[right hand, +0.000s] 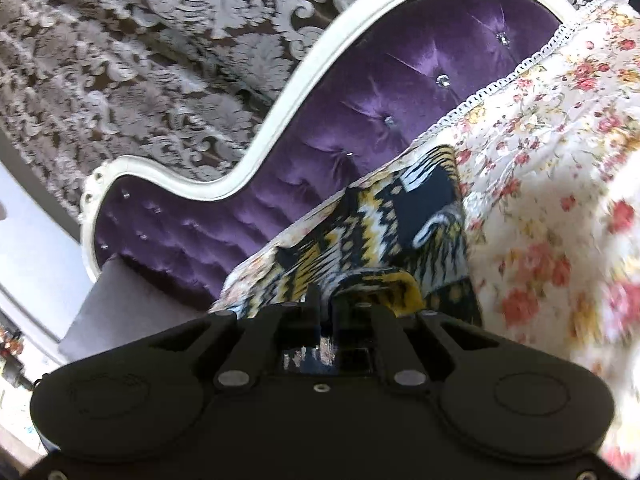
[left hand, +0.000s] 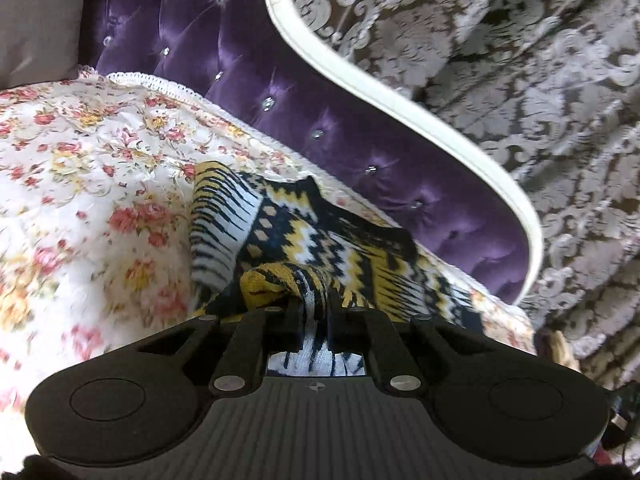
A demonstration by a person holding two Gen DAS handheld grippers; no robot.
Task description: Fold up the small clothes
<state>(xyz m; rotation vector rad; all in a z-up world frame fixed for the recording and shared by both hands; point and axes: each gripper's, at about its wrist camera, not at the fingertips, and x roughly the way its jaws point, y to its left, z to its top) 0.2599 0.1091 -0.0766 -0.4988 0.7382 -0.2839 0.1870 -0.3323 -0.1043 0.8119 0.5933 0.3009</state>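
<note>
Folding step: knitted garment [left hand: 304,240] lies on floral bedspread [left hand: 100,184] near its headboard edge; left tongs [left hand: 314,304] and right tongs [right hand: 326,300] clamped on its hem. Both ends are best carried level, fabric kept taut.

My black left hand-held gripper [left hand: 316,312] and black right hand-held gripper [right hand: 326,300] meet a knit garment [left hand: 304,236] zigzagged in yellow, black and white, on a white bedspread [left hand: 80,168] of pink and yellow roses, before a purple tufted headboard [left hand: 224,40] rimmed cream and brown-and-grey damask wallpaper [left hand: 520,60].
</note>
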